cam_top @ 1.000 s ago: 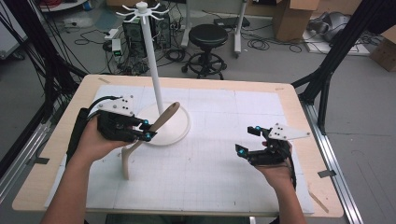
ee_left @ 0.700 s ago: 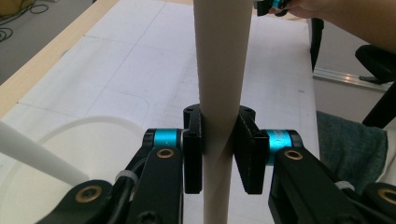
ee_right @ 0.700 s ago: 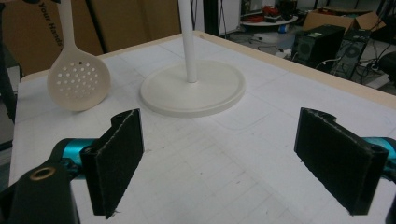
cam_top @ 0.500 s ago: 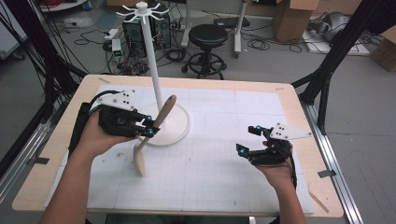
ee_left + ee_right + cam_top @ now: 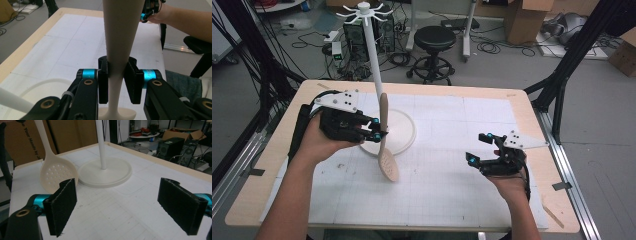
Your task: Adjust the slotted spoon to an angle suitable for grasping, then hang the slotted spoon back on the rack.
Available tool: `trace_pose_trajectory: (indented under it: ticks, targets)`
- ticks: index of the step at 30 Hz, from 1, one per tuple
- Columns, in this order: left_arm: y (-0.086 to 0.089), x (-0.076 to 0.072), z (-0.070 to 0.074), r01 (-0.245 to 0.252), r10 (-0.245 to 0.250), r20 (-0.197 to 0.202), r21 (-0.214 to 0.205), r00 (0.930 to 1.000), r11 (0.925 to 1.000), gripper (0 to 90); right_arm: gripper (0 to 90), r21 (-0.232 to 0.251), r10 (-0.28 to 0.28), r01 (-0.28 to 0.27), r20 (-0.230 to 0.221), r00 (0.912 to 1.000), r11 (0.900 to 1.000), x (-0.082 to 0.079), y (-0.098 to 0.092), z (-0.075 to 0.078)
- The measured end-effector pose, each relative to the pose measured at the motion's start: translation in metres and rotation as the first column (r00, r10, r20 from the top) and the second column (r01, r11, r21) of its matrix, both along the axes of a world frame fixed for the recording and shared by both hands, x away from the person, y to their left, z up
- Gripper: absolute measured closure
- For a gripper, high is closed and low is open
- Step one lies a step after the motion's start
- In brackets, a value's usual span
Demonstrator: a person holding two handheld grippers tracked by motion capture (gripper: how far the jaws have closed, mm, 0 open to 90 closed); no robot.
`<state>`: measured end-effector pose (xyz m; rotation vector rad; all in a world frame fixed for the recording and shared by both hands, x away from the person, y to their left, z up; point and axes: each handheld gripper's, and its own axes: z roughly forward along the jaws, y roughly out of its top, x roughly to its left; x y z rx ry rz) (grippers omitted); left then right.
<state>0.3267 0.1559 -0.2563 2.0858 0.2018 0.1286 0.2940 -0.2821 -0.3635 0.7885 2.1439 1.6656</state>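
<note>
Left gripper (image 5: 376, 129) clamps the slotted spoon (image 5: 388, 165) handle, its top cut off in the left gripper view; right gripper (image 5: 479, 150) spread apart above the worktop (image 5: 452, 195)

The slotted spoon (image 5: 386, 145) stands before the rack's base (image 5: 404, 132), table (image 5: 462, 200) beneath.

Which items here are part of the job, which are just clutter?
In play: slotted spoon held by left gripper; white hook stand; right gripper, open over the table.

Clutter: stool, cardboard boxes, floor cables.
</note>
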Motion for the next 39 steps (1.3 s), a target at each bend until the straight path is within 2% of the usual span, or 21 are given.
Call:
trace_pose_trajectory:
  ticks: [11,17,18,19,23,28,34,39]
  targets:
    - [-0.004,0.0,0.003,0.021,-0.021,0.01,-0.015,0.9997,0.9997,74.8,14.9,0.014,0.01,-0.01,0.004,0.9999,0.9999,0.0,-0.001,0.003]
    - [-0.01,0.002,0.005,0.035,-0.035,0.011,-0.017,0.9993,0.9992,74.8,14.9,0.082,0.034,-0.037,0.031,0.9989,0.9959,0.002,-0.001,0.018]
    - [-0.011,0.002,0.006,0.038,-0.038,0.013,-0.016,0.9992,0.9991,74.8,14.9,0.082,0.034,-0.037,0.031,0.9989,0.9959,0.002,-0.001,0.018]
    - [-0.014,0.003,0.006,0.047,-0.047,0.012,-0.016,0.9988,0.9988,74.8,14.9,0.099,0.053,-0.057,0.042,0.9977,0.9935,0.004,0.001,0.023]
    - [-0.019,0.002,0.007,0.056,-0.056,0.021,-0.014,0.9982,0.9983,74.8,14.9,0.094,0.089,-0.093,0.046,0.995,0.9912,0.011,0.009,0.034]
    - [-0.029,0.001,0.007,0.075,-0.074,0.028,-0.025,0.9969,0.9969,74.8,14.9,0.113,0.143,-0.151,0.075,0.9869,0.982,0.016,0.021,0.057]
    - [-0.04,0.001,0.009,0.096,-0.095,0.039,-0.029,0.9947,0.9949,74.8,14.9,0.127,0.219,-0.233,0.109,0.9695,0.9643,0.022,0.04,0.086]
    - [-0.047,0.002,0.011,0.105,-0.104,0.037,-0.035,0.9939,0.9938,74.8,15.0,0.136,0.275,-0.292,0.132,0.9524,0.9467,0.024,0.056,0.102]
